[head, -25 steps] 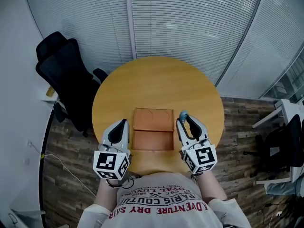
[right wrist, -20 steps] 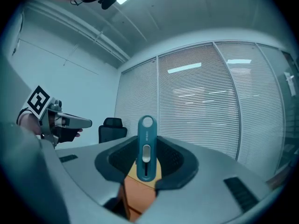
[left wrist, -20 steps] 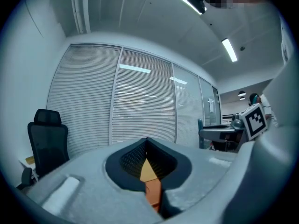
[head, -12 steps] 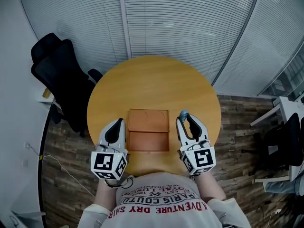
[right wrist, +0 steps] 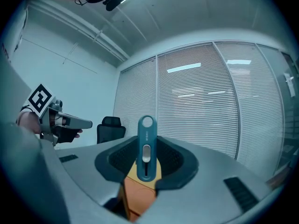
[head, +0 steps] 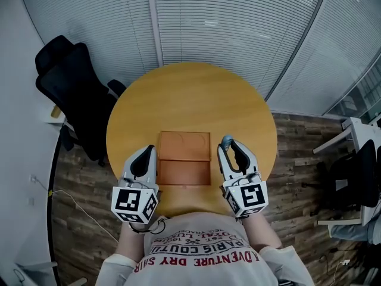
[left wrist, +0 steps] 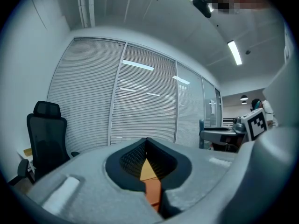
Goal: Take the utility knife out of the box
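An orange-brown box [head: 184, 158] lies flat in two halves on the round wooden table [head: 196, 94], between my grippers. The right gripper [head: 229, 149] rests just right of the box, shut on a teal utility knife [head: 227, 140]. In the right gripper view the knife [right wrist: 146, 146] stands upright between the pads, its hanging hole on top and the box [right wrist: 138, 190] below. The left gripper [head: 144, 155] sits just left of the box. Its jaws [left wrist: 147, 146] meet at the tips with nothing held, and a sliver of the box [left wrist: 152, 190] shows through.
A black office chair [head: 65, 82] stands left of the table. A glass wall with blinds [head: 238, 22] curves behind it. A white desk [head: 357, 139] and another chair are at the right. The table's near edge is right by the person's chest.
Neither gripper has moved against the box; the knife stays in the right gripper. Only the head view has shifted slightly.
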The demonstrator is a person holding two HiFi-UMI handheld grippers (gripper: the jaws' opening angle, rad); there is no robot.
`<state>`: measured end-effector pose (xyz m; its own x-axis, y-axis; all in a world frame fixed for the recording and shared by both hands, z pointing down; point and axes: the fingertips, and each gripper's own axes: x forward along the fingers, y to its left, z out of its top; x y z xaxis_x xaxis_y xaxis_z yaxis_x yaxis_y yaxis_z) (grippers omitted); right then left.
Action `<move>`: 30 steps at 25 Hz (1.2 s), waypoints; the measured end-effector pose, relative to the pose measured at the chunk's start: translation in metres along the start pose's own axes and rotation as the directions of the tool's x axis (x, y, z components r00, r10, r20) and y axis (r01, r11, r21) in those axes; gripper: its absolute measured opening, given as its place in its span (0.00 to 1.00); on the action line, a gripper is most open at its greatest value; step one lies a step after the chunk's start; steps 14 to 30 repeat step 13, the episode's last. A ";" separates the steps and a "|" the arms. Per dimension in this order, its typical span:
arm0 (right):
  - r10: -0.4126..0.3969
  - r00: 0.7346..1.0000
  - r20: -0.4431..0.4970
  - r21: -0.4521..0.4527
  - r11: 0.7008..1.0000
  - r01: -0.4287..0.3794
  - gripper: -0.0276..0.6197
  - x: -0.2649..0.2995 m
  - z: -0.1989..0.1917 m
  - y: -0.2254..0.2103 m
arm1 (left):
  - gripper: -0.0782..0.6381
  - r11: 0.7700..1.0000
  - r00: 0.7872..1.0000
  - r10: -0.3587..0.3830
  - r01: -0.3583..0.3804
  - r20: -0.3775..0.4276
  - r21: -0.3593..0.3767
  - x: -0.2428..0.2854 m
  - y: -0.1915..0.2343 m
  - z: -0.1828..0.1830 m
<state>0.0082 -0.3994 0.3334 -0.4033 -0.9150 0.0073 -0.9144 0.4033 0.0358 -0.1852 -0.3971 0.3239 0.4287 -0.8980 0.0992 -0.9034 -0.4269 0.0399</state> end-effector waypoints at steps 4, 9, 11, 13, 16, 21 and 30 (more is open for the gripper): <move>0.006 1.000 -0.004 0.006 1.000 -0.006 0.24 0.003 -0.002 0.003 | 0.10 1.000 1.000 0.002 -0.002 -0.002 0.000 0.000 0.004 -0.001; 0.016 1.000 -0.009 -0.001 1.000 -0.016 0.24 0.006 -0.002 0.008 | 0.10 1.000 1.000 0.011 -0.011 0.002 -0.011 0.000 0.010 -0.004; 0.027 1.000 -0.012 -0.005 1.000 -0.027 0.24 0.008 -0.004 0.011 | 0.10 1.000 1.000 0.013 -0.013 0.001 -0.015 -0.001 0.013 -0.006; 0.040 0.999 -0.015 -0.008 0.999 -0.040 0.24 0.010 -0.006 0.016 | 0.10 1.000 1.000 0.014 -0.014 -0.002 -0.017 -0.002 0.015 -0.008; 0.040 0.999 -0.015 -0.008 0.999 -0.040 0.24 0.010 -0.006 0.016 | 0.10 1.000 1.000 0.014 -0.014 -0.002 -0.017 -0.002 0.015 -0.008; 0.040 0.999 -0.015 -0.008 0.999 -0.040 0.24 0.010 -0.006 0.016 | 0.10 1.000 1.000 0.014 -0.014 -0.002 -0.017 -0.002 0.015 -0.008; 0.040 0.999 -0.015 -0.008 0.999 -0.040 0.24 0.010 -0.006 0.016 | 0.10 1.000 1.000 0.014 -0.014 -0.002 -0.017 -0.002 0.015 -0.008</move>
